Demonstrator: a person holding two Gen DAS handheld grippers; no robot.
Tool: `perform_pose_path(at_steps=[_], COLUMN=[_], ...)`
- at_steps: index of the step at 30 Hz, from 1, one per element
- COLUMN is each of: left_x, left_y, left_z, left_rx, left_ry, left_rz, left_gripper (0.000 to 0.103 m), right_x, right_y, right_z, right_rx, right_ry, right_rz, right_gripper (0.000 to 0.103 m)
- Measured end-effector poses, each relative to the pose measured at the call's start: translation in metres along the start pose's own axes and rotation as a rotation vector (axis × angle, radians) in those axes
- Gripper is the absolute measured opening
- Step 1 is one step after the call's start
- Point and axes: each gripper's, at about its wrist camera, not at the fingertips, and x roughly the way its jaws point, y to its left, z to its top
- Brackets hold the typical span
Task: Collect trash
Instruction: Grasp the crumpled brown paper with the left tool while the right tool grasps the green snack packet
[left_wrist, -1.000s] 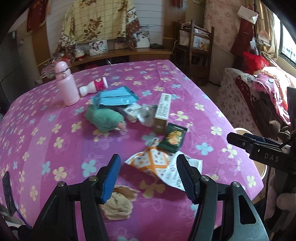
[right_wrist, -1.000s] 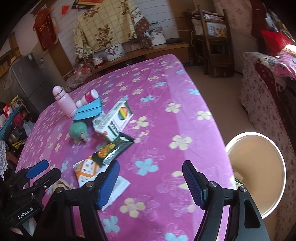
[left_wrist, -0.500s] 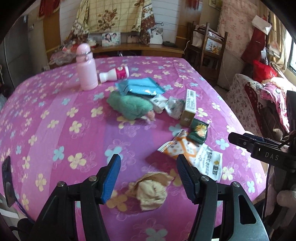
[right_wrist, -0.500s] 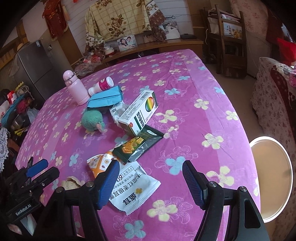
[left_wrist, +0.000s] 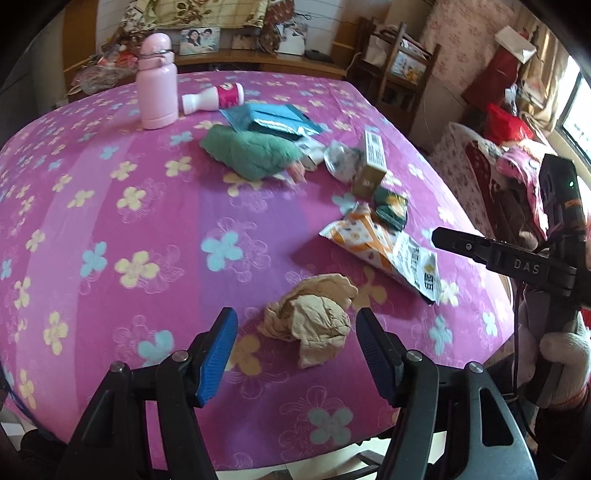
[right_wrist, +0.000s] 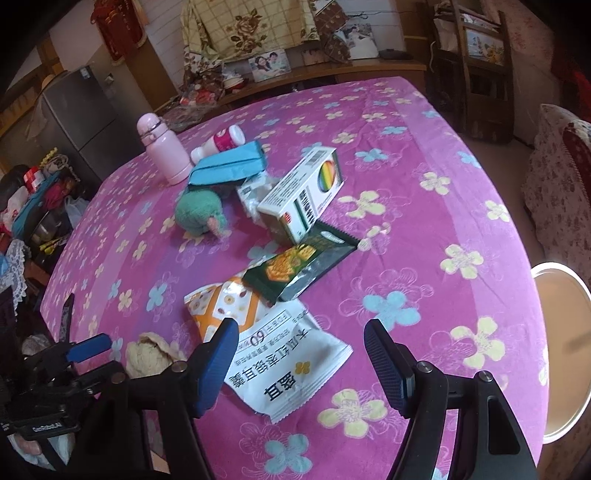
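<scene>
A crumpled tan paper wad (left_wrist: 314, 318) lies on the pink flowered tablecloth (left_wrist: 110, 206), just ahead of and between the fingers of my open left gripper (left_wrist: 297, 356). It also shows in the right wrist view (right_wrist: 149, 355). My open right gripper (right_wrist: 301, 363) hovers over a white wrapper (right_wrist: 291, 363). Beyond lie an orange-white snack bag (right_wrist: 225, 306), a dark green wrapper (right_wrist: 301, 267) and a white box (right_wrist: 304, 192). A crumpled silver wrapper (left_wrist: 341, 164) lies by the box.
A pink bottle (left_wrist: 157, 81), a small white-and-pink bottle (left_wrist: 214, 99), a teal packet (left_wrist: 271, 117) and a green plush toy (left_wrist: 251, 155) sit further back. A round cream bin (right_wrist: 563, 345) stands on the floor to the right of the table. Chairs and a sofa are beyond.
My left gripper has moved back and left, so the paper wad now lies between its fingers. My right gripper has moved forward over the white wrapper.
</scene>
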Motion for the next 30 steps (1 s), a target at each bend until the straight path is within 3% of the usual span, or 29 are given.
perform_pose_path(at_steps=[10, 12, 18, 22, 25, 26, 28, 30], left_x=[0.036, 0.039, 0.035, 0.031, 0.028, 0.027, 0.027, 0.025], left_y=[-0.006, -0.002, 0.002, 0.005, 0.007, 0.007, 0.007, 0.005], left_z=[0.007, 0.009, 0.016, 0.022, 0.025, 0.026, 0.028, 0.029], left_rx=[0.0, -0.014, -0.018, -0.018, -0.025, -0.028, -0.032, -0.03], left_ry=[0.018, 0.024, 0.003, -0.014, -0.021, -0.022, -0.024, -0.03], left_rz=[0.016, -0.001, 0.001, 0.013, 0.01, 0.009, 0.005, 0.004], left_gripper=[0.067, 0.042, 0.033, 0.033, 0.033, 0.033, 0.033, 0.032], right_x=[0.017, 0.025, 0.058, 0.074, 0.074, 0.072, 0.069, 0.065], right_y=[-0.018, -0.021, -0.012, -0.001, -0.004, -0.006, -0.01, -0.017], right_z=[0.006, 0.014, 0.039, 0.05, 0.051, 0.051, 0.05, 0.048], right_rx=[0.072, 0.101, 0.121, 0.09, 0.098, 0.095, 0.082, 0.083], right_ry=[0.018, 0.019, 0.039, 0.042, 0.022, 0.013, 0.003, 0.002], right_rz=[0.022, 0.027, -0.012, -0.081, -0.073, -0.077, -0.103, -0.075], right_gripper=[0.074, 0.074, 0.075, 0.075, 0.074, 0.071, 0.04, 0.036])
